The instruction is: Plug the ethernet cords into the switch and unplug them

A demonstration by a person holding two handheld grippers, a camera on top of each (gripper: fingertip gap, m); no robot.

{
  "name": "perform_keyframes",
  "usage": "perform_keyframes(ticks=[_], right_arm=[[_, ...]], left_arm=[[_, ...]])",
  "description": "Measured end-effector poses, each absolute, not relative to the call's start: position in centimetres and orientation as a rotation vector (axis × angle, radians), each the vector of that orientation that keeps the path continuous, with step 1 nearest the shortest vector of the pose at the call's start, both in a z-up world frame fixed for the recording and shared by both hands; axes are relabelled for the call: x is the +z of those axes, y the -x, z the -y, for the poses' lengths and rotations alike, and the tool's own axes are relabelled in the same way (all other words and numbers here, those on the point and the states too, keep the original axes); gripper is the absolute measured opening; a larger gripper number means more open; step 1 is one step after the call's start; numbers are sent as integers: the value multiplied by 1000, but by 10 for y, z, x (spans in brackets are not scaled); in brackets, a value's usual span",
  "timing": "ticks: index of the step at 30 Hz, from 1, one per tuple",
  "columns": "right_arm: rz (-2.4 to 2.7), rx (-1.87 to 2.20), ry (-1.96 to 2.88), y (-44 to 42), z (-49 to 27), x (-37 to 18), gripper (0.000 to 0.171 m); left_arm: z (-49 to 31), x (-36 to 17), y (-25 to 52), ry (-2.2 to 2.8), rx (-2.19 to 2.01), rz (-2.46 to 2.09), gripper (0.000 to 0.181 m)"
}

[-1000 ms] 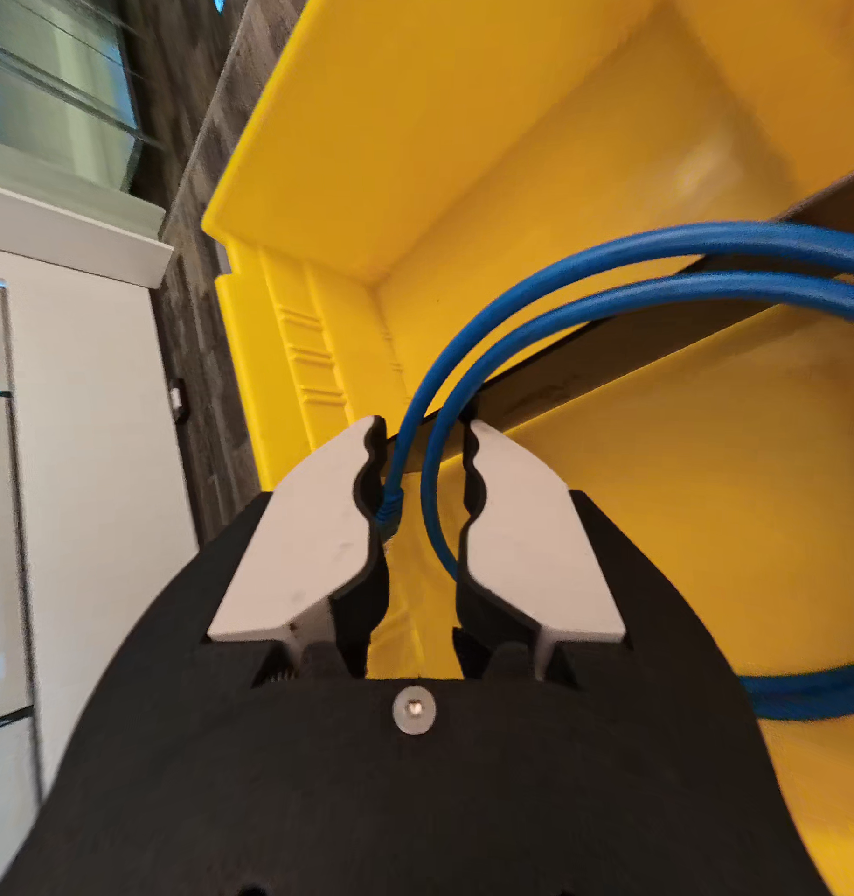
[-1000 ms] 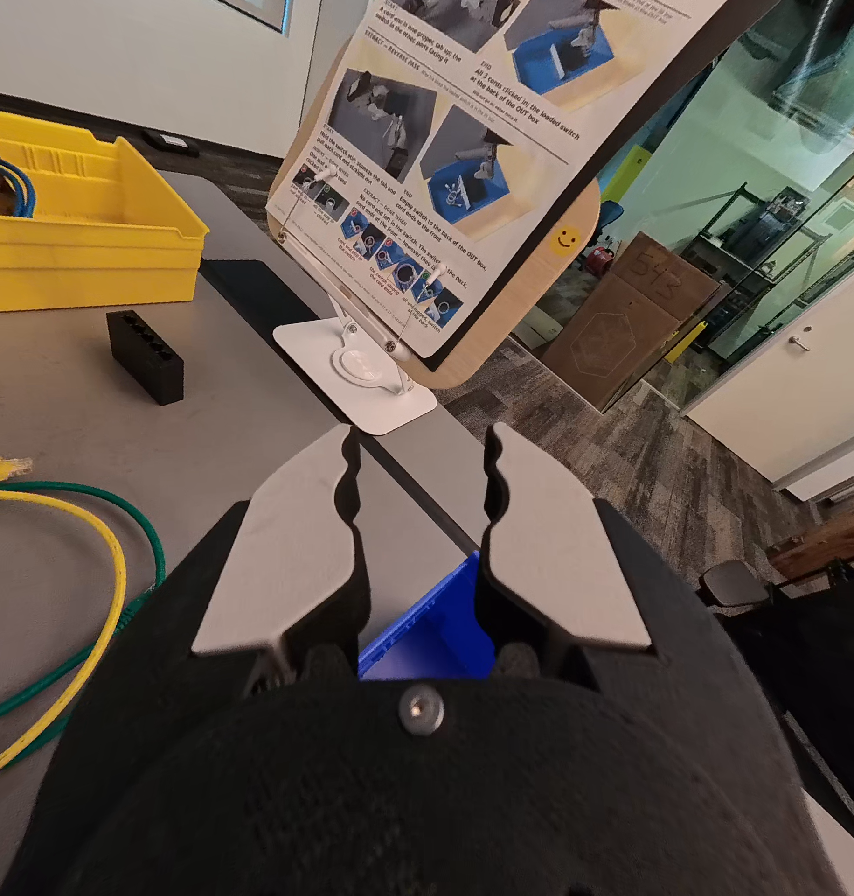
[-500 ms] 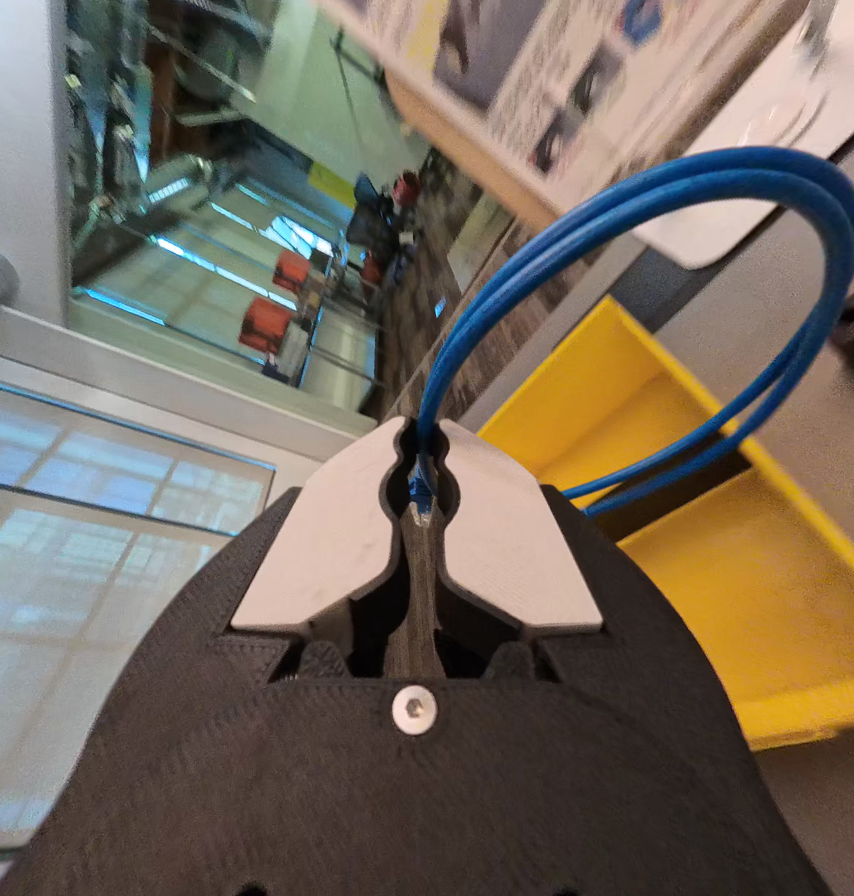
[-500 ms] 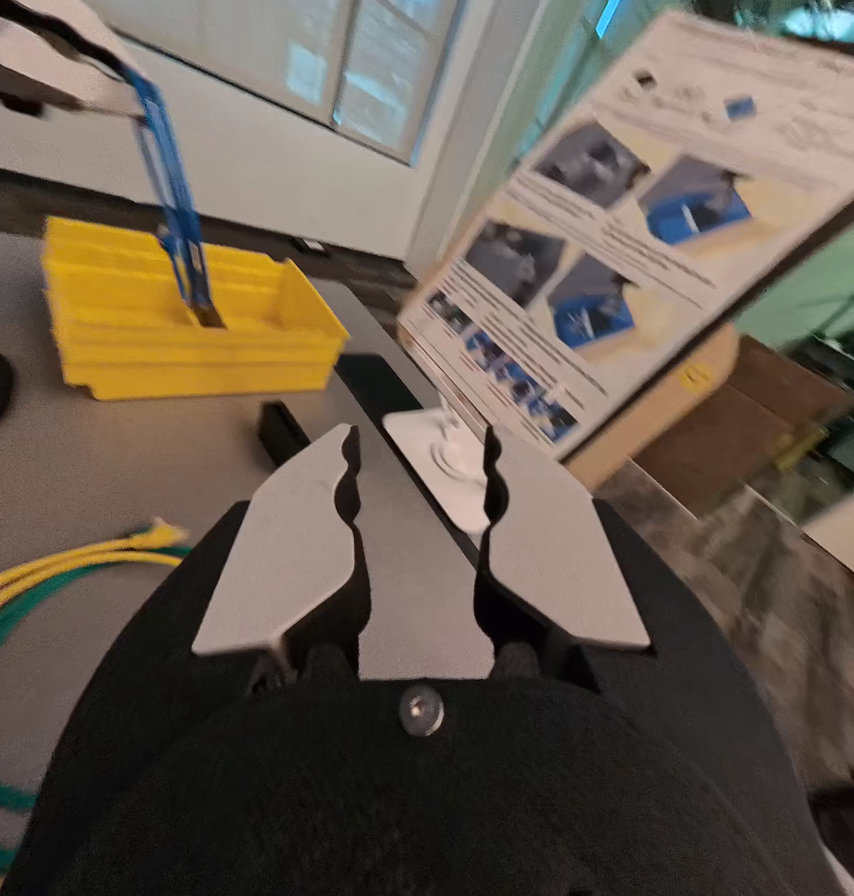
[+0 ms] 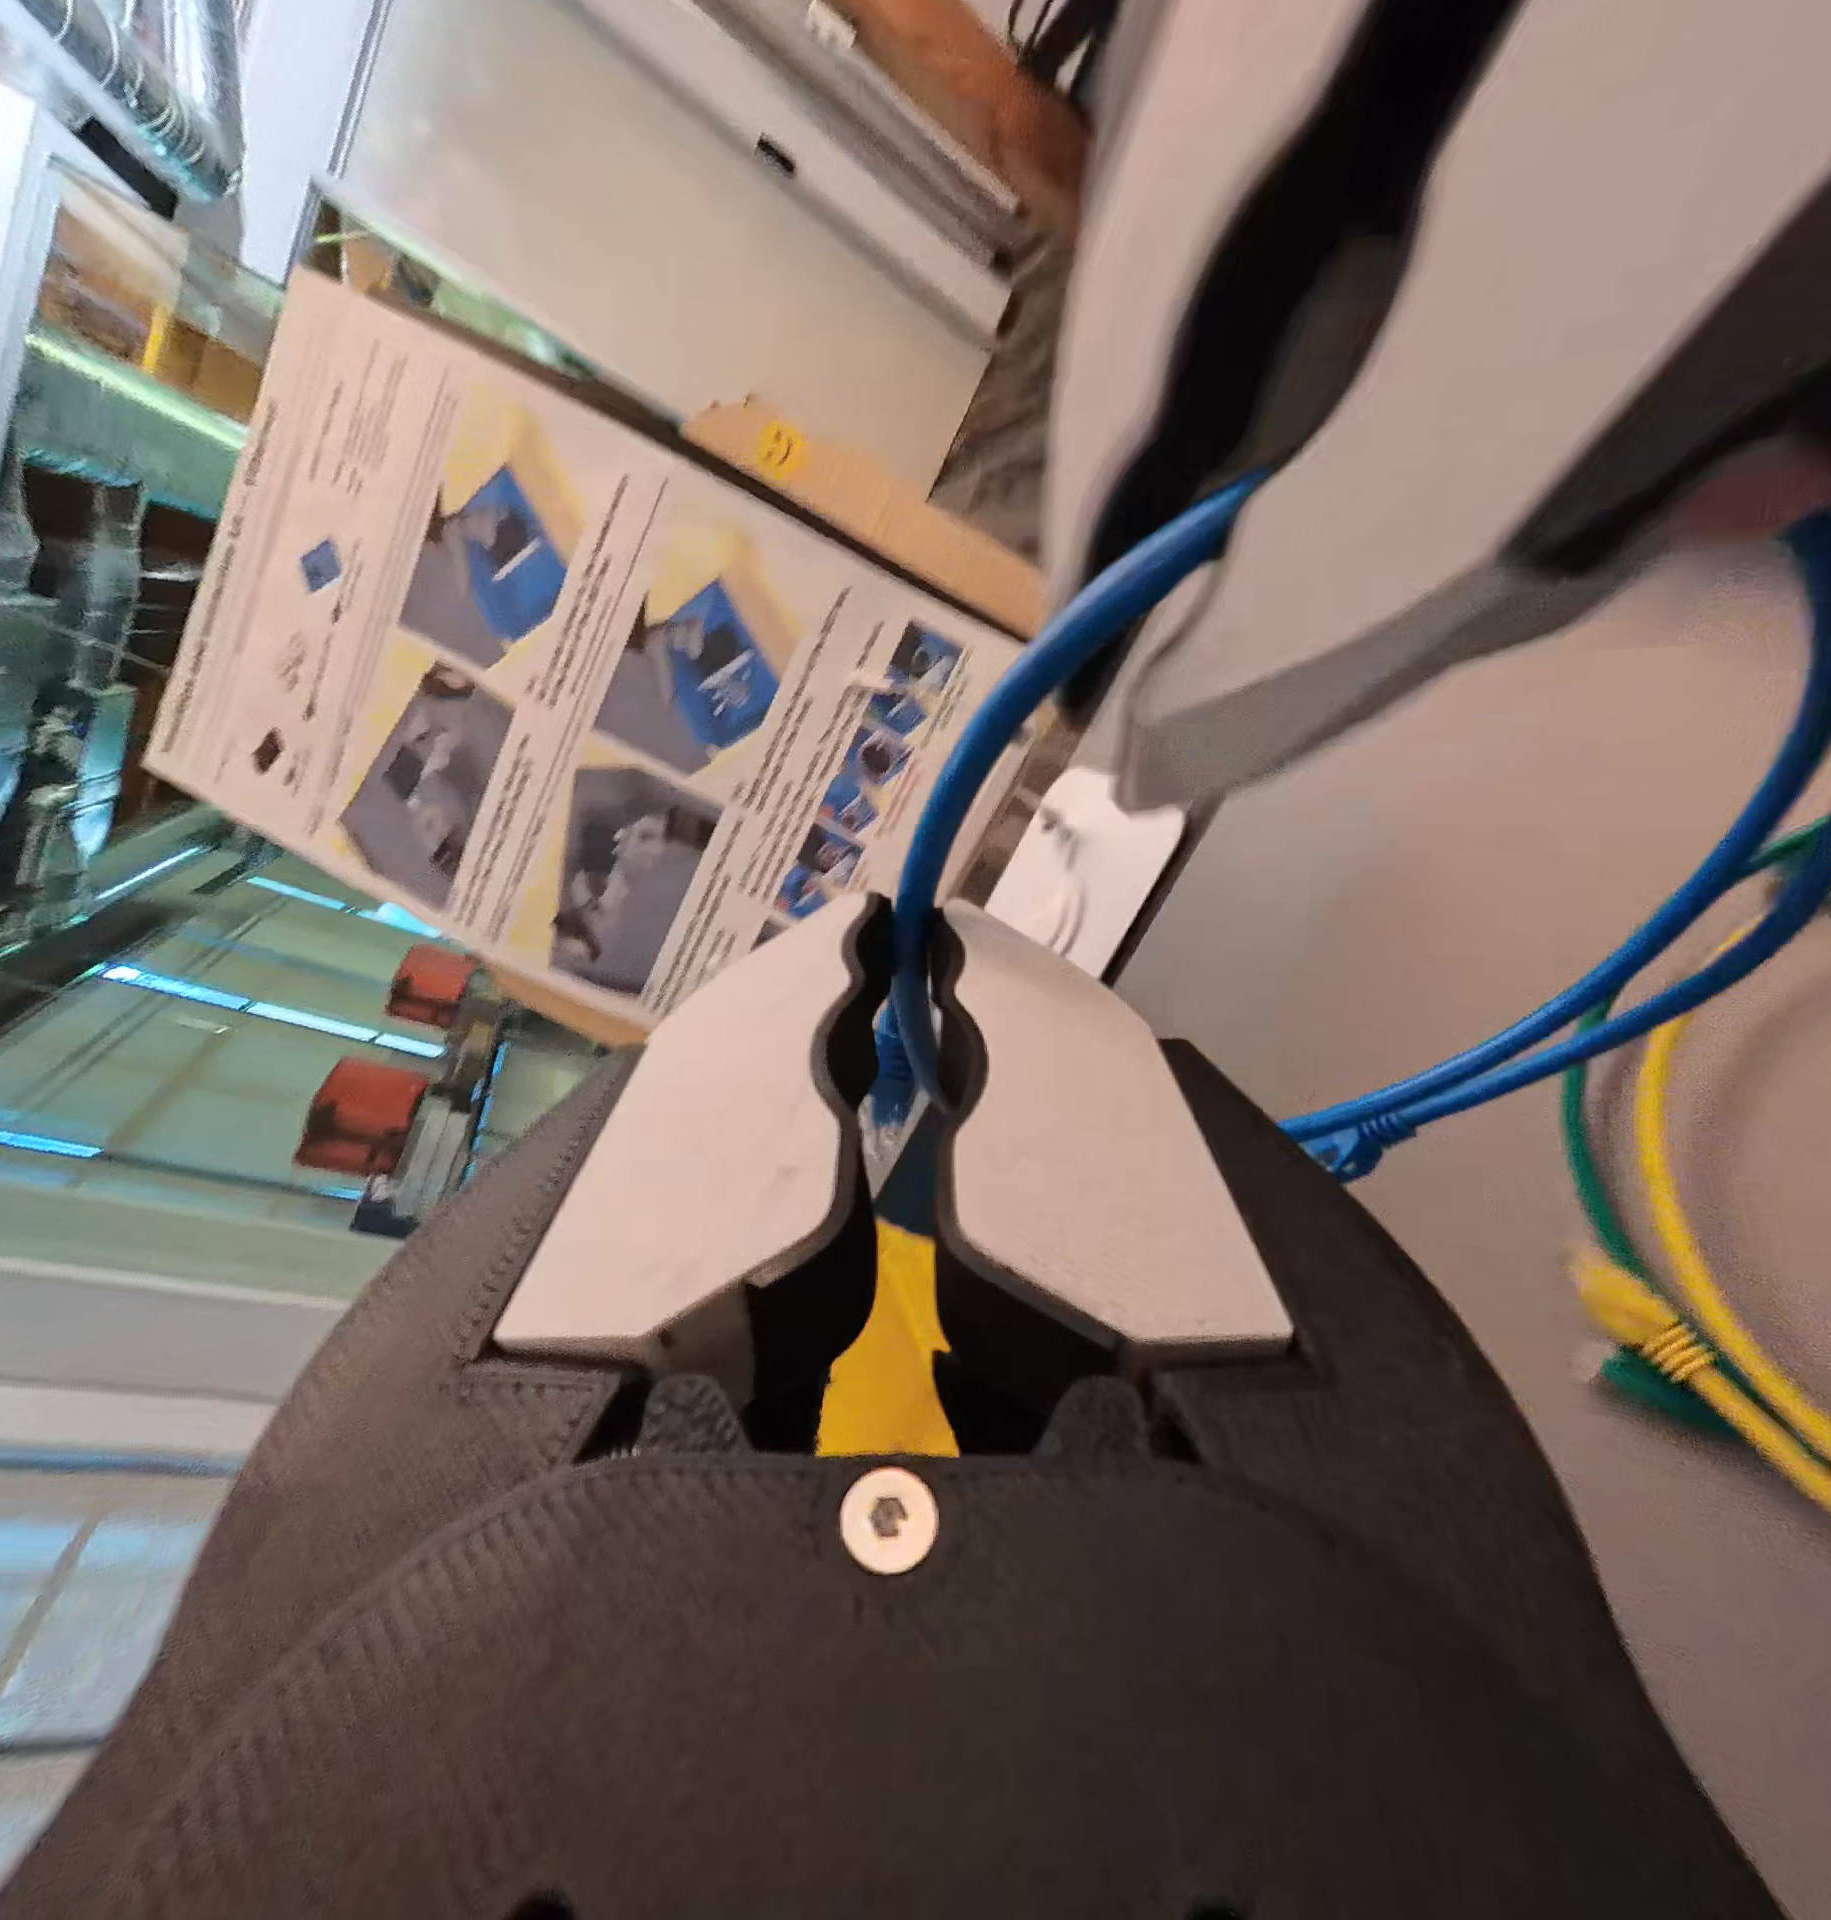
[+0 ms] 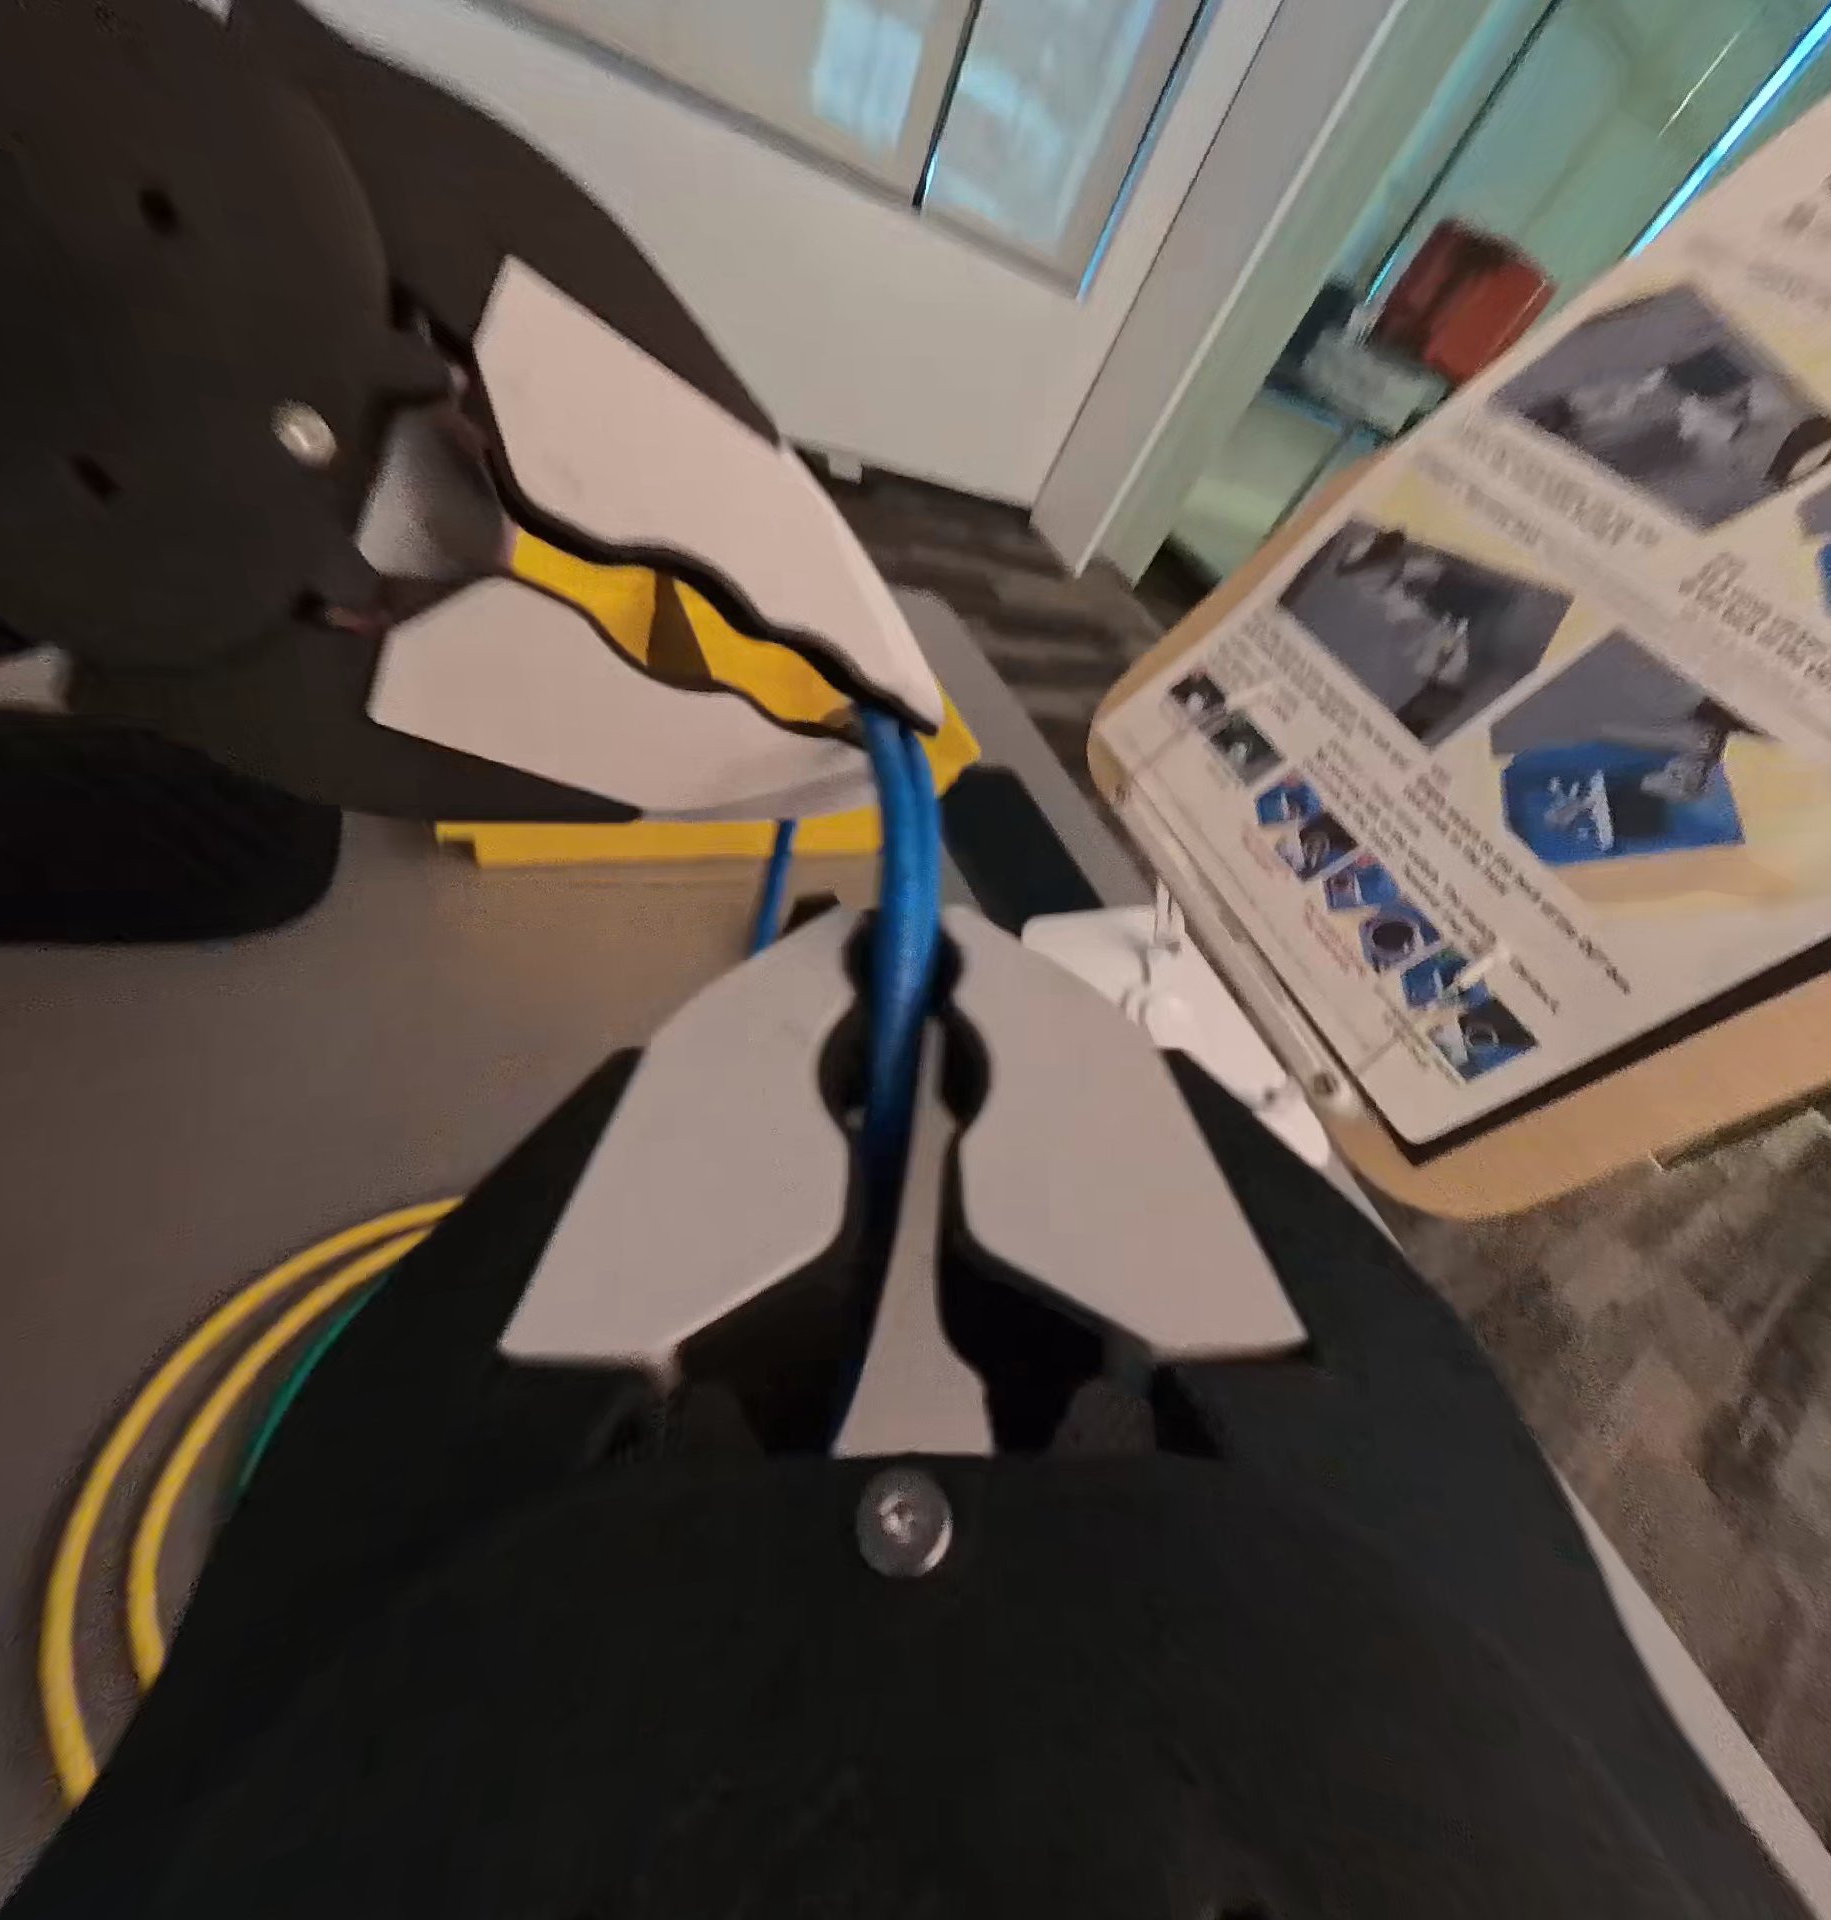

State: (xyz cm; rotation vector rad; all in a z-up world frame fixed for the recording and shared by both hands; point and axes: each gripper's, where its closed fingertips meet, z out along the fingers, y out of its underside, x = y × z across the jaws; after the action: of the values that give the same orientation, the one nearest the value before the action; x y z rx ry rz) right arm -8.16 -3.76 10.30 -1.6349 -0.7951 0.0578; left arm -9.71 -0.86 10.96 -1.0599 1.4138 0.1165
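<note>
A blue ethernet cord (image 5: pixel 952 748) runs between both grippers. My left gripper (image 5: pixel 909 925) is shut on it just behind its plug (image 5: pixel 890 1101), held in the air. The cord arcs up into the right gripper (image 5: pixel 1098 675), which shows blurred at the upper right. In the right wrist view my right gripper (image 6: pixel 900 925) is shut on the doubled blue cord (image 6: pixel 906 831), just below the left gripper (image 6: pixel 890 743). A yellow cord (image 5: pixel 1669 1195) and a green cord (image 5: pixel 1576 1143) lie on the grey table (image 6: pixel 267 1091). I cannot make out the switch.
The yellow bin (image 6: pixel 724 842) sits behind the left gripper. An instruction board (image 6: pixel 1513 779) on a white stand base (image 6: pixel 1098 935) stands at the table's right edge, with floor beyond. The yellow cord (image 6: pixel 163 1403) loops at lower left.
My left gripper shut on the blue cord, lifted it out of the yellow bin and swung toward the right gripper. My right gripper, open before, moved in and shut on the cord.
</note>
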Motion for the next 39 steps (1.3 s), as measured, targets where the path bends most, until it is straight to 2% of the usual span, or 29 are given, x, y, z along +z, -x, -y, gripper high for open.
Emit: perform_keyframes(ticks=[2,4,7,8,13,17,21,25,26,27,28,32,34,35,36,37,39], right_arm=[[741,-22,1639,62,32,106,3],[706,-46,1602,48,33,115,3],[665,-31,1517,36,40,132,3],[662,-34,1476,33,43,139,3],[682,-29,1322,32,57,158,2],[731,9,1240,43,63,161,3],[787,114,1220,64,64,156,2],[838,64,1243,75,55,142,3],[853,54,1245,78,54,139,3],[855,41,1246,79,52,138,3],[839,23,1247,78,49,138,3],[828,18,1248,75,47,137,3],[828,0,1232,74,49,139,2],[830,0,1226,74,50,140,2],[833,4,1224,74,50,140,2],[841,9,1226,75,51,139,3],[842,8,1220,75,51,139,2]], left_arm=[[13,113,91,1084,-11,-1411,13],[10,128,97,1147,-188,-1352,42],[1,152,113,1190,-541,-1255,55],[-2,156,117,1188,-667,-1233,54],[7,138,129,1192,-1379,-1267,70],[14,141,131,1136,-1779,-1227,64],[25,152,135,983,-1854,-1223,61],[33,154,137,961,-1881,-1255,46],[33,154,138,951,-1866,-1264,37],[34,152,138,940,-1845,-1281,14],[33,149,138,952,-1820,-1292,11],[31,141,135,1010,-1728,-1346,11],[27,140,133,1032,-1678,-1329,38],[28,140,133,1022,-1675,-1339,35],[29,141,134,1005,-1679,-1341,19],[29,143,135,985,-1688,-1330,14],[33,144,138,951,-1713,-1344,12]])
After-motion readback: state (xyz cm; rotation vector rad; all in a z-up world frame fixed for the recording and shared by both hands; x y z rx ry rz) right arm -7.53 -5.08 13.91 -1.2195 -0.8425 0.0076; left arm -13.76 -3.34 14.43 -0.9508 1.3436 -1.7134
